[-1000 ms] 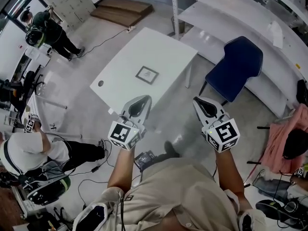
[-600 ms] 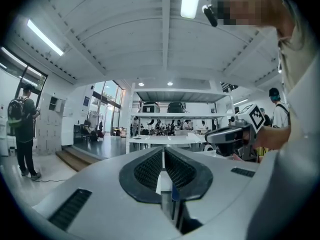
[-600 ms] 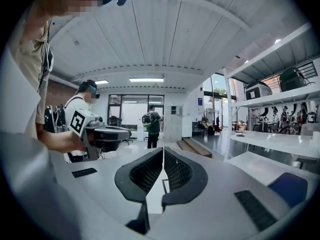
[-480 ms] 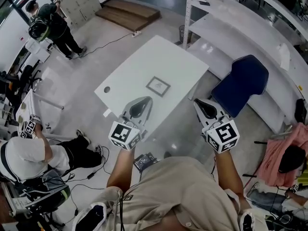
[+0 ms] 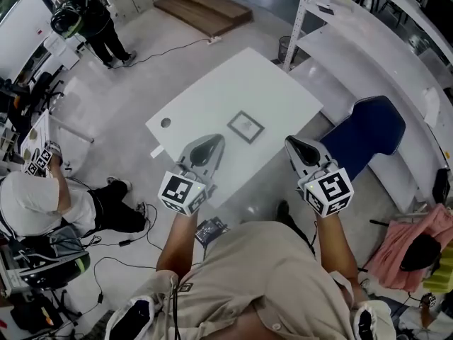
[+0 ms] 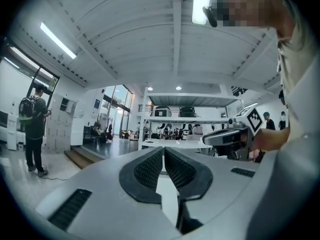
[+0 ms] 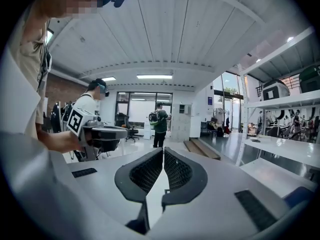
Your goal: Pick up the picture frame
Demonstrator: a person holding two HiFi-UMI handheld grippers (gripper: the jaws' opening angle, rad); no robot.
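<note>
The picture frame (image 5: 245, 127), small with a dark border, lies flat near the middle of the white table (image 5: 212, 98) in the head view. My left gripper (image 5: 207, 144) hovers over the table's near edge, just left of and short of the frame, jaws shut and empty (image 6: 163, 151). My right gripper (image 5: 299, 146) is held level to the right, off the table's near corner, also shut with nothing in it (image 7: 163, 154). Neither gripper view shows the frame.
A blue chair (image 5: 371, 133) stands right of the table, with white shelving (image 5: 368, 48) behind it. A person sits on the floor at the left (image 5: 35, 204) among cables; another stands far off (image 5: 85, 13). Wooden steps (image 5: 205, 9) lie beyond.
The table and frame have drawn nearer in the head view as both grippers moved forward together. Both jaws stay shut and empty.
</note>
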